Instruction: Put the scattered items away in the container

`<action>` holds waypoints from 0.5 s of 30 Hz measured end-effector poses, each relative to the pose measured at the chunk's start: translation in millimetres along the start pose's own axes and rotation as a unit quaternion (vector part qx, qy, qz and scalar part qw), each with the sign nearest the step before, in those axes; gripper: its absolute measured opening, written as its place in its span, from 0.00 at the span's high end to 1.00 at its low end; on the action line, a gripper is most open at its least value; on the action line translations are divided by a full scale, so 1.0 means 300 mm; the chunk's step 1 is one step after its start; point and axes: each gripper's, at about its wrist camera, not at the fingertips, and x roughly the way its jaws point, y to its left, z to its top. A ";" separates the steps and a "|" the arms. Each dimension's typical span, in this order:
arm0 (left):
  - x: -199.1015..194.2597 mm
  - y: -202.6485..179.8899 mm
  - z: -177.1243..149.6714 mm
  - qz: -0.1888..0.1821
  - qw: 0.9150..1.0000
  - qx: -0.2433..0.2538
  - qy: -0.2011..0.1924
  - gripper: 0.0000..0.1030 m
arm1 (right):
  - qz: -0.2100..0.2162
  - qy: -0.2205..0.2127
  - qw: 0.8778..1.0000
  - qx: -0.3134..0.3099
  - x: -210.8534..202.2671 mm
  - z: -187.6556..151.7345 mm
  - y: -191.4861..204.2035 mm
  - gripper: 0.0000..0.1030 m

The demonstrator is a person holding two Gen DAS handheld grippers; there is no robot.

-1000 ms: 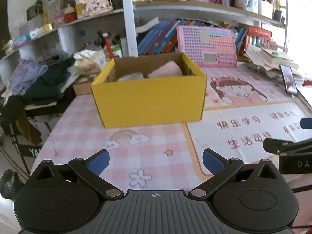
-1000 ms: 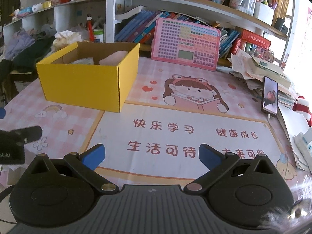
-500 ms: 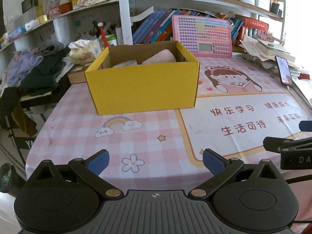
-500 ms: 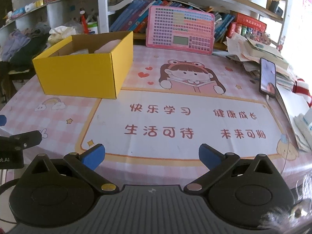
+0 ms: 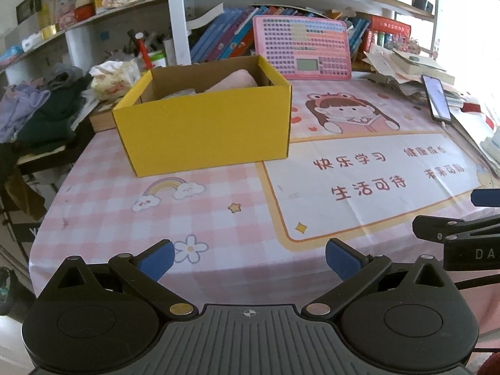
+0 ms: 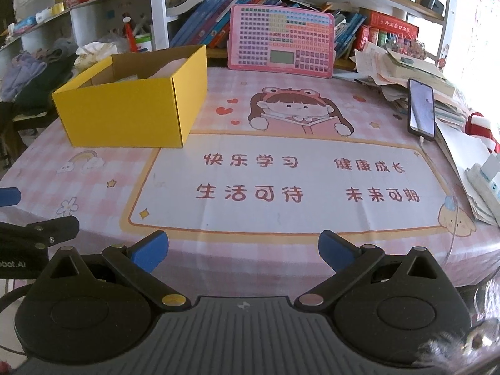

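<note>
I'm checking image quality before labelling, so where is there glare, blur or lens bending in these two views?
Left wrist view: window light washes out the right edge near the black smartphone; the shelves bow from the fisheye. Right wrist view: the same glare sits at the far right, the yellow cardboard box is sharp, and a fuzzy blur fills the bottom right corner.

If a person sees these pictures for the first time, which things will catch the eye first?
First the yellow box on the left part of the table, open, with a pink item inside. Then the pink keyboard toy leaning at the back by the books, and the phone at the right.
</note>
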 end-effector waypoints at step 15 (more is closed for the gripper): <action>-0.002 0.015 -0.003 0.001 1.000 -0.005 0.002 0.00 | 0.003 0.001 1.000 -0.004 0.003 0.003 0.014 0.00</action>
